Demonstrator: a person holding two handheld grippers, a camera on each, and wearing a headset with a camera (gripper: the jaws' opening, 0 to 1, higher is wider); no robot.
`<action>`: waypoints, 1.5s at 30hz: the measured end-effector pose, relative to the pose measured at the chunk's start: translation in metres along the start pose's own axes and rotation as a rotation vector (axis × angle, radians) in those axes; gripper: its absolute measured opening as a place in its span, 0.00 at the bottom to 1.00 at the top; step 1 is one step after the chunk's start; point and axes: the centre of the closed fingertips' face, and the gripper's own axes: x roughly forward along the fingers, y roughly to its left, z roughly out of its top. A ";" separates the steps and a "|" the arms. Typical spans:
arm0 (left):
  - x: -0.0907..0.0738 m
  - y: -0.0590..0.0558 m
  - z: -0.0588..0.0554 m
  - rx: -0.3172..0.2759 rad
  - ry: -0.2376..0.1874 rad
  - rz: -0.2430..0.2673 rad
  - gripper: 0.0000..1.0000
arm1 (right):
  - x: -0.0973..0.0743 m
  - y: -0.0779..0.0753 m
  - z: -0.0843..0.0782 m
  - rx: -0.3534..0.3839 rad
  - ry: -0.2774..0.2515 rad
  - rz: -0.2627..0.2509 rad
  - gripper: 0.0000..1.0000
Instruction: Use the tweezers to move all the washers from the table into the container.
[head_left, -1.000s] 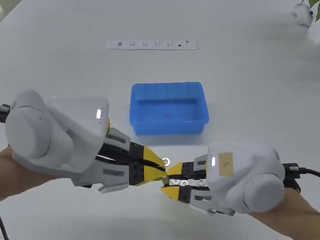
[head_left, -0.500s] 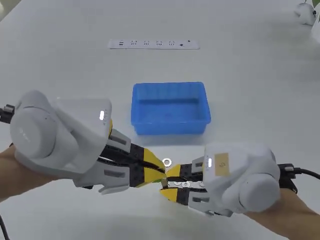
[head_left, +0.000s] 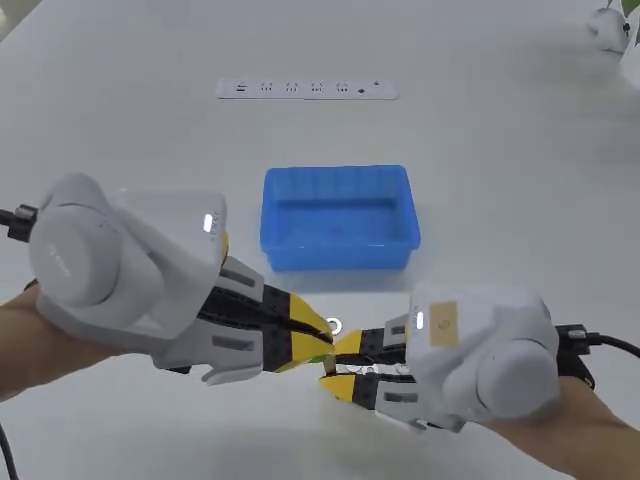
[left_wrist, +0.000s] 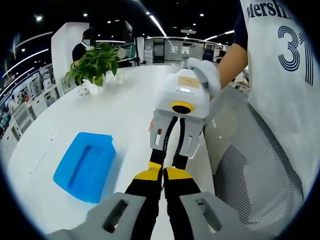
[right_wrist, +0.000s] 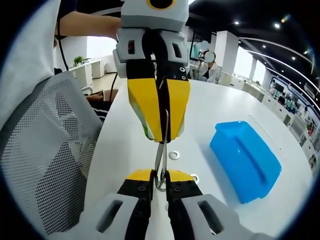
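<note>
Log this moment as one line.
left gripper: shut on tweezers | right gripper: shut on tweezers | washers: on table | blue container: looks empty

White shirt (left_wrist: 280, 100): number "31", partial lettering "dersh" above.

Head view sits up high, tipped forward and down over the white desk (head_left: 500, 150). The left gripper (head_left: 318, 338) and right gripper (head_left: 335, 372) are close under the lens at the bottom edge, with the blue container (head_left: 338, 218) mid-frame beyond them. Left gripper view sits low, looking along its own jaws straight at the right gripper (left_wrist: 167, 160), nose to nose, container (left_wrist: 85, 165) at its lower left. Right gripper view faces back the opposite way, tight on the left gripper (right_wrist: 161, 137), container (right_wrist: 245, 160) on its right. All three share that container and the desk top around it.
</note>
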 end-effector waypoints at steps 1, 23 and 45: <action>0.000 0.000 0.000 0.000 0.000 -0.001 0.06 | 0.000 0.000 0.000 0.001 -0.001 0.001 0.10; -0.019 0.003 0.018 0.030 -0.015 0.027 0.06 | -0.014 -0.006 0.022 -0.015 -0.050 -0.011 0.10; -0.065 0.049 0.081 0.146 -0.074 0.082 0.06 | -0.048 -0.065 0.089 -0.115 -0.142 -0.095 0.10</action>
